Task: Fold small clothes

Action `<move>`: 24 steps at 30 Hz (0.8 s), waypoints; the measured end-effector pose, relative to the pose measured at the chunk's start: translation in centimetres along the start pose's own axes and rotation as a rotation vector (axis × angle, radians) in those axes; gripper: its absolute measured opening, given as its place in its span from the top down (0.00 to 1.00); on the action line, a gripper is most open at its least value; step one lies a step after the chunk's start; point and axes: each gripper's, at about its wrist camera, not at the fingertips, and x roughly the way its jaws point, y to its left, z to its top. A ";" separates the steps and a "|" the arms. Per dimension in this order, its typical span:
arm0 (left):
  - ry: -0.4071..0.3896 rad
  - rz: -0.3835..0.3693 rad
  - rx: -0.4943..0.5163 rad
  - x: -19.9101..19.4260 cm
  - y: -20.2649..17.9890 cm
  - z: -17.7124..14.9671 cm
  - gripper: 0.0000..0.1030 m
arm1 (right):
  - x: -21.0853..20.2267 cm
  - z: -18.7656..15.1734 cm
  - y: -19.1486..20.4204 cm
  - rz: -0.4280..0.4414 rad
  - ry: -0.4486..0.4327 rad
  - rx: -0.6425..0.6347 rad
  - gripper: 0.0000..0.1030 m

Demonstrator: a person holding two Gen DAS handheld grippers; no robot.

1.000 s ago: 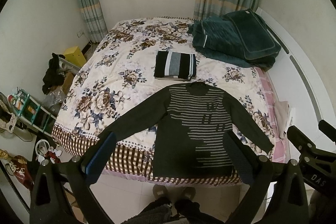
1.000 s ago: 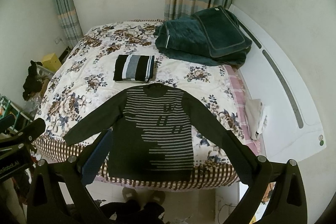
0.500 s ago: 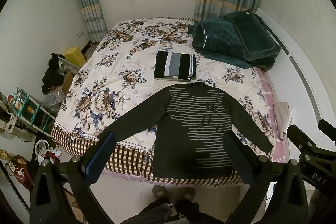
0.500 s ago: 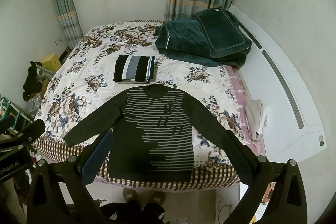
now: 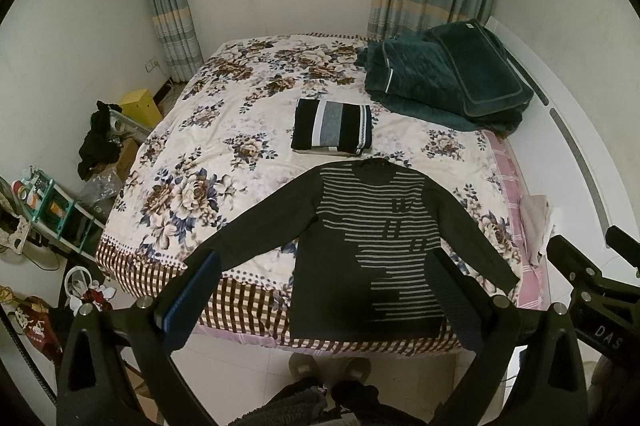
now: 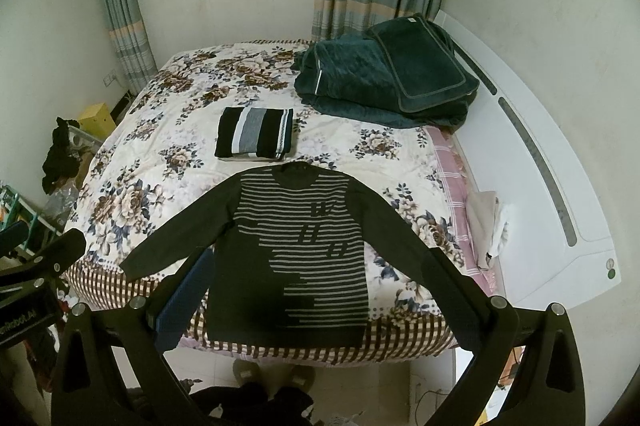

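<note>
A dark long-sleeved sweater (image 5: 360, 238) with grey stripes lies flat, sleeves spread, at the near edge of the floral bed (image 5: 224, 130); it also shows in the right wrist view (image 6: 296, 246). A folded black, white and grey striped garment (image 5: 332, 126) lies behind its collar, also seen in the right wrist view (image 6: 256, 134). My left gripper (image 5: 324, 290) is open and empty, held above the floor in front of the bed. My right gripper (image 6: 320, 290) is open and empty too, beside it on the right.
A dark green quilt and pillow (image 5: 444, 74) are piled at the bed's far right. A white headboard (image 6: 532, 162) runs along the right. Clutter, a shelf (image 5: 52, 210) and a yellow box (image 5: 140, 102) stand on the floor at the left. My slippered feet (image 5: 328, 366) are below.
</note>
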 end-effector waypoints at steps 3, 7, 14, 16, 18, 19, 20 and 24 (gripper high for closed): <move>-0.001 0.000 -0.002 -0.2 0.0 -0.3 0.00 | 0.0 0.0 0.0 0.001 0.000 0.000 0.00; -0.001 -0.001 0.000 -0.1 0.0 -0.2 0.00 | 0.0 -0.1 0.1 0.000 0.000 0.001 0.00; 0.005 -0.008 0.000 0.4 -0.1 0.4 0.00 | 0.2 -0.1 0.0 0.001 0.001 0.004 0.00; 0.007 -0.008 -0.003 0.8 -1.0 2.9 0.00 | 0.1 0.3 0.3 0.002 0.003 0.012 0.00; -0.002 -0.004 -0.009 1.7 -1.0 3.5 0.00 | 0.0 0.9 0.4 0.004 0.011 0.036 0.00; -0.015 0.007 -0.011 2.5 -1.1 4.0 0.00 | 0.1 1.1 0.2 0.013 0.015 0.057 0.00; -0.032 0.026 -0.010 3.5 -1.2 4.6 0.00 | 0.5 1.2 0.0 0.021 0.022 0.082 0.00; -0.070 0.079 0.011 7.3 -1.3 4.8 0.00 | 4.3 1.1 -2.2 0.016 0.076 0.199 0.00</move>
